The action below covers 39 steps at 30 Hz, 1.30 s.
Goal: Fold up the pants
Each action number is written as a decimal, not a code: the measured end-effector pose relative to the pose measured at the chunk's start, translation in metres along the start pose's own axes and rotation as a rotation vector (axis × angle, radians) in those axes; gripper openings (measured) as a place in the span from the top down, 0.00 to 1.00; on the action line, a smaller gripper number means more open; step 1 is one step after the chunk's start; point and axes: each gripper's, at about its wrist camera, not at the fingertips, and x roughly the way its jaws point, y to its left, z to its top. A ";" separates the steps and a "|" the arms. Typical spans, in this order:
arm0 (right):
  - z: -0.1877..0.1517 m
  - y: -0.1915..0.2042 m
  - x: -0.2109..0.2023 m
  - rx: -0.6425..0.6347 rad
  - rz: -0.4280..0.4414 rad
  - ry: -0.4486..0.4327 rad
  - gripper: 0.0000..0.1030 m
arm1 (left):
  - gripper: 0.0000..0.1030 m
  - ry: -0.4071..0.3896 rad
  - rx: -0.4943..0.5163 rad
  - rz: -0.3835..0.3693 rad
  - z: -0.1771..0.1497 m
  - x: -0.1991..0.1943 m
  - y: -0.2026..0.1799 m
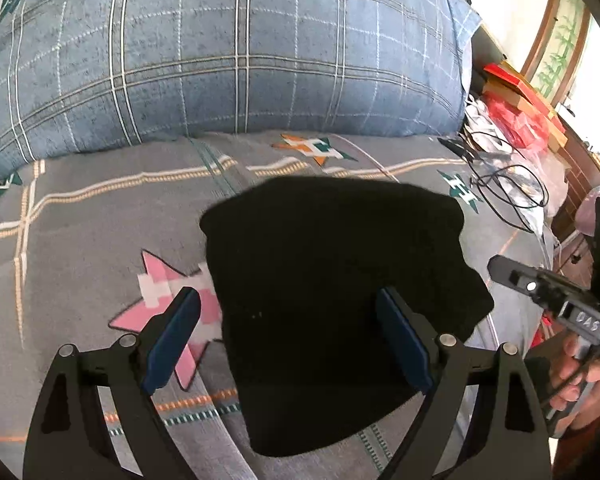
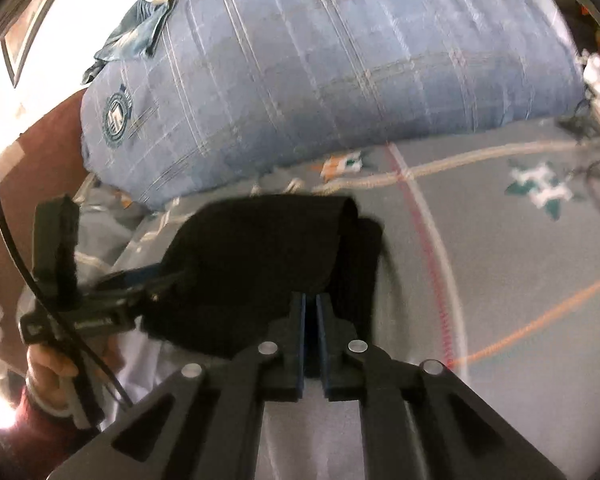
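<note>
Hovering closest to the lens in the left wrist view, the left tool (image 1: 288, 332) stands spread wide with nothing between its blue pads, its fingers straddling the near part of the black pants (image 1: 332, 280), which lie bundled in a compact, already doubled heap on the bed (image 1: 80, 232). In the right wrist view the right tool (image 2: 310, 312) shows its fingers drawn almost together with only a thin slit between them, right at the near edge of the dark cloth; it looks clenched on a fold of the pants, though blur and the blackness of the fabric keep me from being certain that cloth sits between the pads. The heap's long axis runs roughly away from the left tool, from the near edge of the bed toward the pillow end, with a rolled-over fold along its far side visible from the right. The pants lie directly ahead of and under both tools, the left one over the bundle's near left portion, the right one at its right flank, so either hand is in reach; the right appears the one already engaged. Beyond the pants the grey patterned sheet stretches to a large blue plaid quilt (image 1: 228, 48) piled across the far side of the bed. Off the far right corner lie tangled black cables (image 1: 508, 184) and red packages (image 1: 516, 112).
</note>
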 end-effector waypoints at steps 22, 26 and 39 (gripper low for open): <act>0.023 -0.024 0.075 0.166 0.063 0.009 0.89 | 0.10 0.025 -0.017 0.065 0.011 0.030 -0.007; 0.022 -0.016 0.057 0.152 0.064 0.003 0.82 | 0.10 0.030 -0.033 0.056 0.010 0.026 -0.005; -0.012 0.007 0.023 0.062 0.039 0.038 0.76 | 0.10 0.011 -0.089 0.047 -0.011 0.001 0.004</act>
